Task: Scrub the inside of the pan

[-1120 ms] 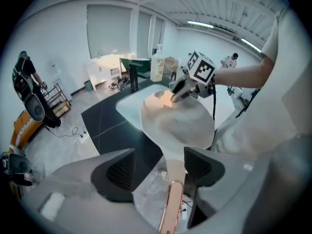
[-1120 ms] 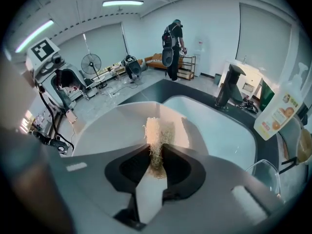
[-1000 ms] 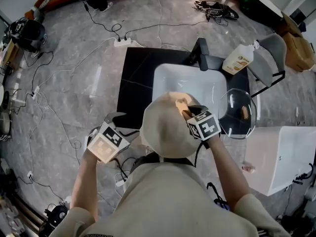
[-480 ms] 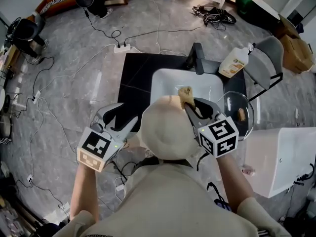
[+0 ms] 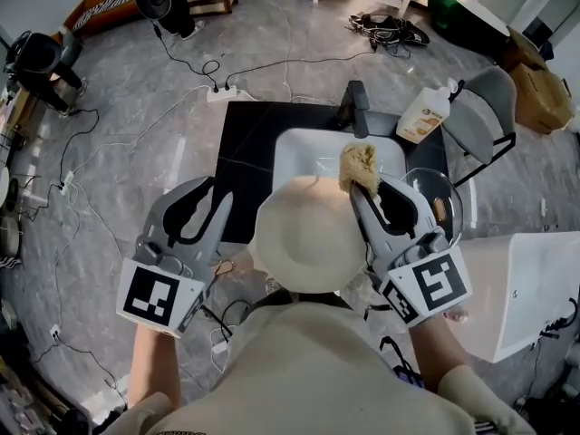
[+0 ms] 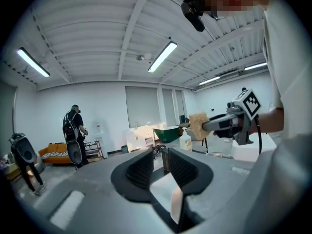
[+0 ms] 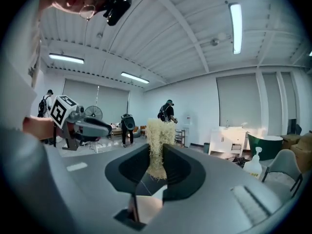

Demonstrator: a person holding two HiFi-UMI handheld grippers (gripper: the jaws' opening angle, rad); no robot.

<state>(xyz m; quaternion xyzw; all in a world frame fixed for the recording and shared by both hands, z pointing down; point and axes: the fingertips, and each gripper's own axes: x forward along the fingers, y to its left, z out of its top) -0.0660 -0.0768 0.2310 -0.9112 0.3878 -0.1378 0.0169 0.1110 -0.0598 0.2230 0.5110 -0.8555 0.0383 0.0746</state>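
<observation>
Scrubbing looks not yet begun: the right gripper (image 5: 363, 187) clamps a loofah scrubber (image 5: 359, 163) in its jaws toward 12 o'clock, while the left gripper (image 5: 205, 194) is closing its empty jaws.

sink basin (image 5: 308, 152): open from above | faucet (image 5: 356, 107): blocks rear | soap bottle (image 5: 424, 116): right rear corner

Bright even light from ceiling tubes (image 6: 161, 57), fisheye bending, dark vignetted corners
</observation>
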